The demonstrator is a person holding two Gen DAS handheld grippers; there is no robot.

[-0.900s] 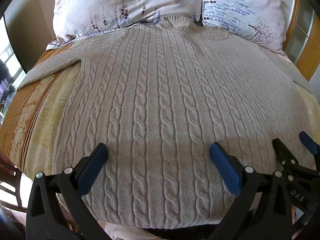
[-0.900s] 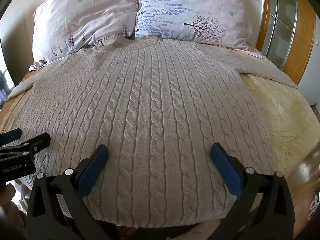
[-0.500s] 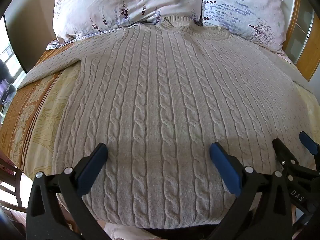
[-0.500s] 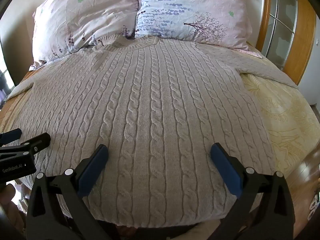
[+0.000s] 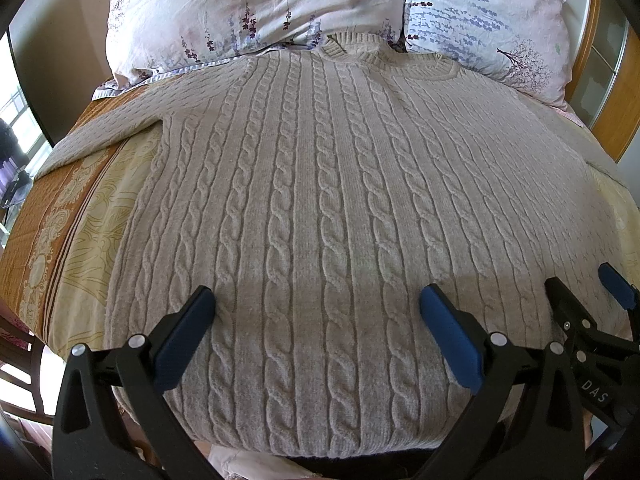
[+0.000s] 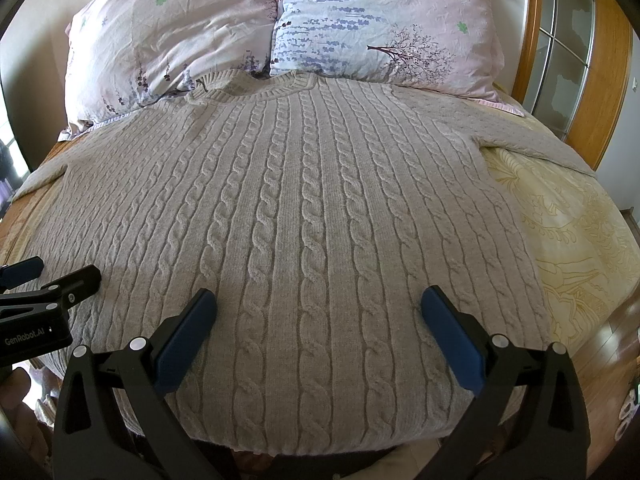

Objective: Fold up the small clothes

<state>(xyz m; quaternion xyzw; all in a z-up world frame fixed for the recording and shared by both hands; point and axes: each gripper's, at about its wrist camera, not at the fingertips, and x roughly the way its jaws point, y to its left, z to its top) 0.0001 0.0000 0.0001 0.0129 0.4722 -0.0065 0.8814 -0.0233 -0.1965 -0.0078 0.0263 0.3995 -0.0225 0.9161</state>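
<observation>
A beige cable-knit sweater (image 5: 320, 200) lies flat and face up on the bed, collar at the pillows, sleeves spread to both sides; it also fills the right wrist view (image 6: 312, 216). My left gripper (image 5: 316, 308) is open and empty, hovering over the sweater's lower left half near the hem. My right gripper (image 6: 318, 308) is open and empty over the lower right half. The right gripper's fingers (image 5: 568, 312) show at the left view's right edge, and the left gripper's fingers (image 6: 80, 280) show at the right view's left edge.
Two floral pillows (image 6: 180, 36) (image 6: 384, 20) lean at the head of the bed. A yellow and orange patterned bedspread (image 5: 80, 220) (image 6: 568, 232) lies under the sweater. A wooden headboard frame (image 6: 588, 92) stands at the far right. The floor drops off past the bed's near edge.
</observation>
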